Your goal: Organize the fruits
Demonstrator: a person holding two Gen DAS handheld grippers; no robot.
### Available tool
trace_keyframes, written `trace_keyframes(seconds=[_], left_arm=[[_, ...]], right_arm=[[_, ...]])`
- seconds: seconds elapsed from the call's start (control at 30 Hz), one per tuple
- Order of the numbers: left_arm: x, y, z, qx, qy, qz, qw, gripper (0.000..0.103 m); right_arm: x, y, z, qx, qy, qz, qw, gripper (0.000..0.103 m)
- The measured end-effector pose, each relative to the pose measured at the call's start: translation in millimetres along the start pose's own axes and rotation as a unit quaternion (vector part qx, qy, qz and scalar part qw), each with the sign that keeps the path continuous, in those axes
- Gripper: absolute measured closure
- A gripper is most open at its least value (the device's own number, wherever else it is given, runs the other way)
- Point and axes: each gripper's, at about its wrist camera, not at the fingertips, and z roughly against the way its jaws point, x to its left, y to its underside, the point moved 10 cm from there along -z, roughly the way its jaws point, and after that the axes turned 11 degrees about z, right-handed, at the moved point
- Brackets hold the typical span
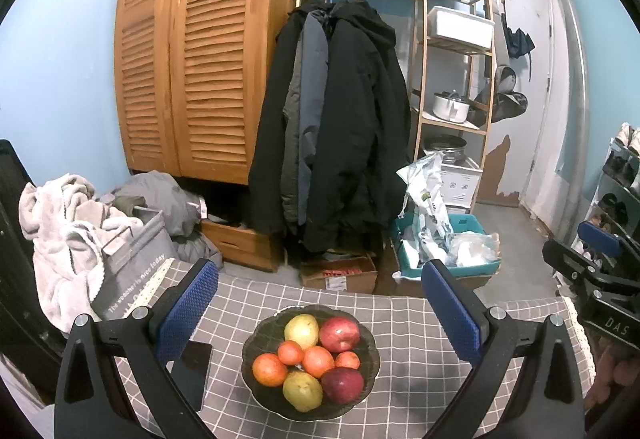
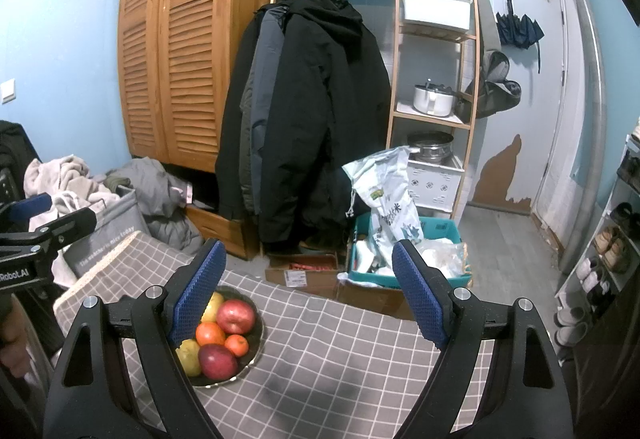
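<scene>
My left gripper (image 1: pixel 320 313) has its blue pads spread wide with nothing between them, poised above the near part of the table. Framed between its fingers in the left wrist view sits the dark bowl (image 1: pixel 260 335), on the grey checked tablecloth (image 1: pixel 420 339). In it I count two red apples (image 1: pixel 339 334), two yellow pears (image 1: pixel 301 330) and four oranges (image 1: pixel 317 361), all touching one another. A dark phone (image 1: pixel 192 371) lies flat on the cloth just left of the bowl.

My right gripper (image 2: pixel 308 291) is also spread wide and carries nothing; it hangs to the right of the bowl (image 2: pixel 258 335), whose left side is hidden behind its left finger (image 2: pixel 196 295). The cloth to the right of the bowl is bare.

Beyond the far edge of the table I see dark coats (image 1: pixel 332 127) hanging on a rail, a louvred wooden wardrobe (image 1: pixel 196 51) to the left, and a teal crate (image 1: pixel 460 263) on the floor to the right.
</scene>
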Motion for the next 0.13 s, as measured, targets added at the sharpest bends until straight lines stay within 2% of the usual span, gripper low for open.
trace_keyframes(seconds=[0.13], left_arm=[[2.6,-0.9,-0.5,0.000,-0.004,-0.001,1.0000,0.001]], right_arm=[[0.0,0.0,0.1,0.000,0.000,0.000,1.000,0.019]])
